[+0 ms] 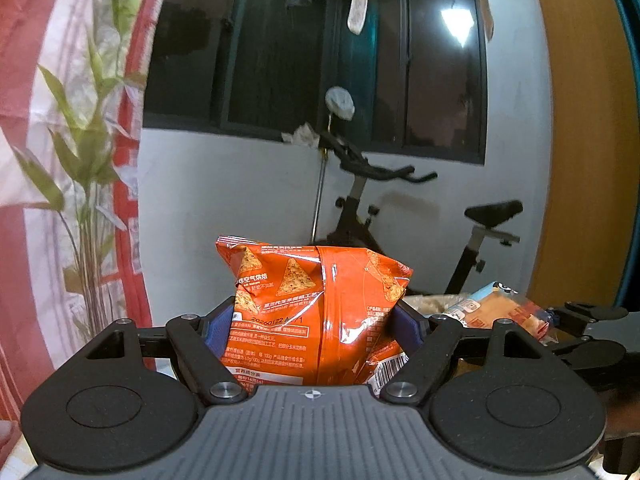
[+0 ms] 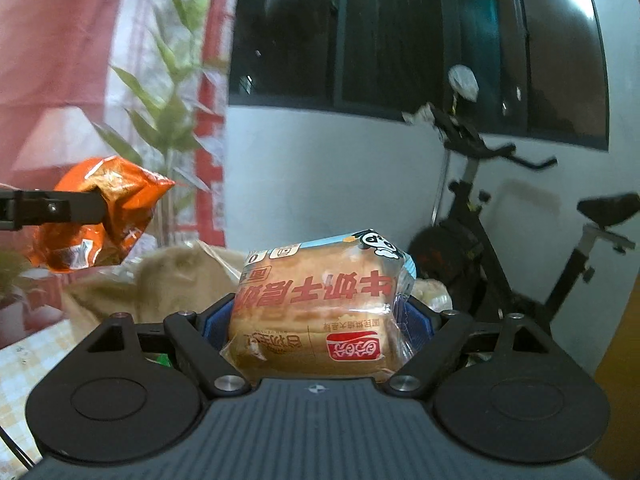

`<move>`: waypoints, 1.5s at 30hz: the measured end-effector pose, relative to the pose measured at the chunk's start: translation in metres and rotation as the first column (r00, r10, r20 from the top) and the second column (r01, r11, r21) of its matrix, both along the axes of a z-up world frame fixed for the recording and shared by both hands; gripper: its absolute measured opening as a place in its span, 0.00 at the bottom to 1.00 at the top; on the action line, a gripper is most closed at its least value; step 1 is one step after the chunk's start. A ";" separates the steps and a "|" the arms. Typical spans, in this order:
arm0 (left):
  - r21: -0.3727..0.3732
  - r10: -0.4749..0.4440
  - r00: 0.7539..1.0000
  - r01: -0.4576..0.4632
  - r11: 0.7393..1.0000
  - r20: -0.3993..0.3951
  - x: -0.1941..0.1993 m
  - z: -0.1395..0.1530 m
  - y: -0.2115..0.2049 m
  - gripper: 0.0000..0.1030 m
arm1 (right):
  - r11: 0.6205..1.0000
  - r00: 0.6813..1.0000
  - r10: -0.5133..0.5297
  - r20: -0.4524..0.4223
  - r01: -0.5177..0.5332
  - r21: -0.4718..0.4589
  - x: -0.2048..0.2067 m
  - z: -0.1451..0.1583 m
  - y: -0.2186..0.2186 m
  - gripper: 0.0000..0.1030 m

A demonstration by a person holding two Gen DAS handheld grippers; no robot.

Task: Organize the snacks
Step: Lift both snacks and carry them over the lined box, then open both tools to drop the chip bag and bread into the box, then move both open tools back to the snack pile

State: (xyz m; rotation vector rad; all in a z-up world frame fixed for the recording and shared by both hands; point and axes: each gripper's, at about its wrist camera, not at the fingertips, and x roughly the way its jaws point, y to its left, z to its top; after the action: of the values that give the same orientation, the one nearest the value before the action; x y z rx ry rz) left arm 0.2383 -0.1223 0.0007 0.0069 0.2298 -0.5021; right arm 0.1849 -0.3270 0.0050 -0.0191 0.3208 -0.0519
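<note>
Left tool (image 1: 314, 320) pinches an orange chip bag (image 1: 316, 304) between its blue pads, the bag standing upright and lifted off any surface. Right tool (image 2: 320, 320) clamps a wrapped bread loaf (image 2: 320, 304) the same way — label upside down, panda print at its far corner. Left of the right tool, the chip bag hangs at about the same height. Beyond both tools stand an exercise bike (image 2: 520, 260), a dark window (image 1: 320, 60) and a leafy plant (image 1: 84, 160).
</note>
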 end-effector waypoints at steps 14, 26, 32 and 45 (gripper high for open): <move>0.094 -0.043 0.995 0.051 0.994 -0.089 0.026 -0.017 -0.017 0.85 | 0.999 0.991 -0.033 -0.132 0.038 0.036 0.012 -0.025 -0.013 0.84; 0.090 0.000 0.994 0.010 0.996 -0.110 0.018 -0.007 0.005 0.87 | 0.998 0.992 -0.044 -0.120 0.049 0.034 -0.005 -0.016 -0.006 0.91; 0.050 0.014 0.988 -0.007 0.999 -0.152 0.010 -0.004 0.027 0.87 | 0.999 0.995 -0.028 -0.099 0.032 0.035 -0.018 -0.009 -0.002 0.91; 0.024 0.107 0.985 -0.104 0.994 -0.134 -0.029 -0.003 0.092 0.87 | 0.998 0.999 0.029 -0.024 -0.027 0.057 -0.051 -0.008 0.027 0.91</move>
State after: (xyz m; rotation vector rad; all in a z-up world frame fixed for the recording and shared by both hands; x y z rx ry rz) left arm 0.2094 -0.0300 -0.0025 -0.0232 0.3657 -0.3952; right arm 0.1342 -0.3001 -0.0033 0.0316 0.3465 -0.0150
